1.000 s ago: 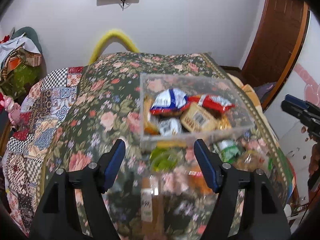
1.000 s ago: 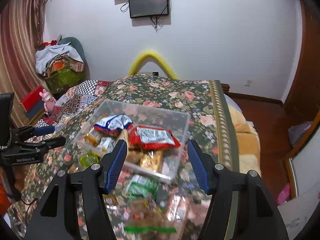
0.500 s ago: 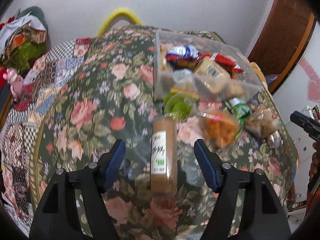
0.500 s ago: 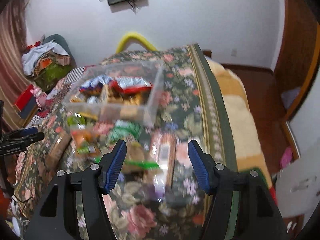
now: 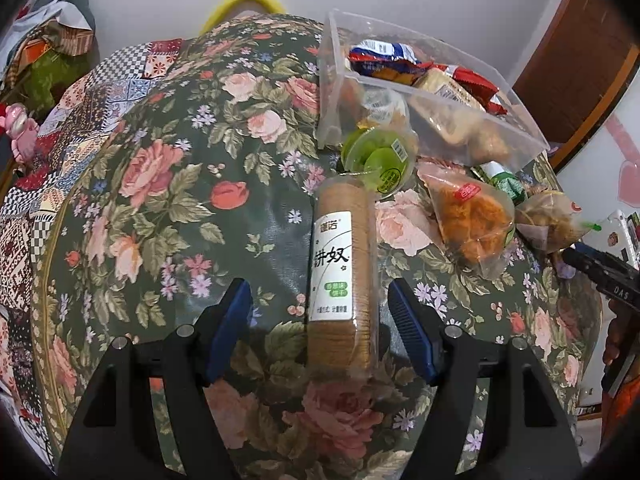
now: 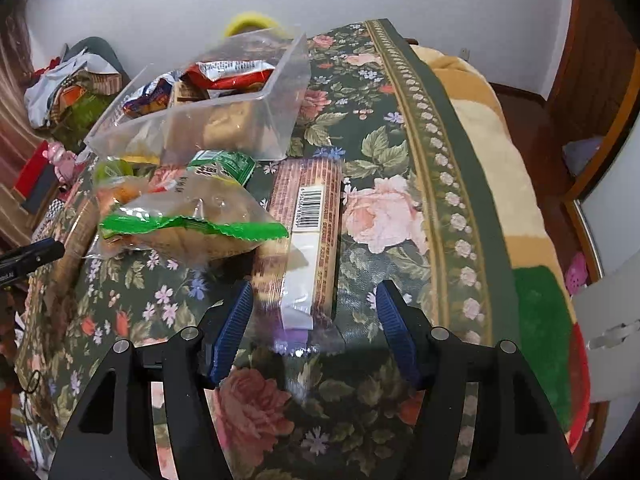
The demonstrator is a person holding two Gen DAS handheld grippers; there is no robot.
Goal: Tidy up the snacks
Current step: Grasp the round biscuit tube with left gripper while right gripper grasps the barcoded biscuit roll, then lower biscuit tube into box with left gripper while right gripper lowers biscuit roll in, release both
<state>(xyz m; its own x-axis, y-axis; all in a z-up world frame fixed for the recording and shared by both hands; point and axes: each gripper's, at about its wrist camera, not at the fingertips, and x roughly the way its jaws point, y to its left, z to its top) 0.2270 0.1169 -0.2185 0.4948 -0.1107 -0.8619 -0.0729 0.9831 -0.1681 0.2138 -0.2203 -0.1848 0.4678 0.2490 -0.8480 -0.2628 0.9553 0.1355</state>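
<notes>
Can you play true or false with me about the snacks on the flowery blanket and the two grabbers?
1. The left gripper squeezes the long biscuit pack. False: the jaws stand open on either side of it, apart.
2. The clear bin has snacks inside. True.
3. The green jelly cup sits inside the bin. False: it lies on the blanket, just outside.
4. The right gripper is open over a pack with a barcode. True.
5. A green-edged bag lies beside that pack. True.
</notes>
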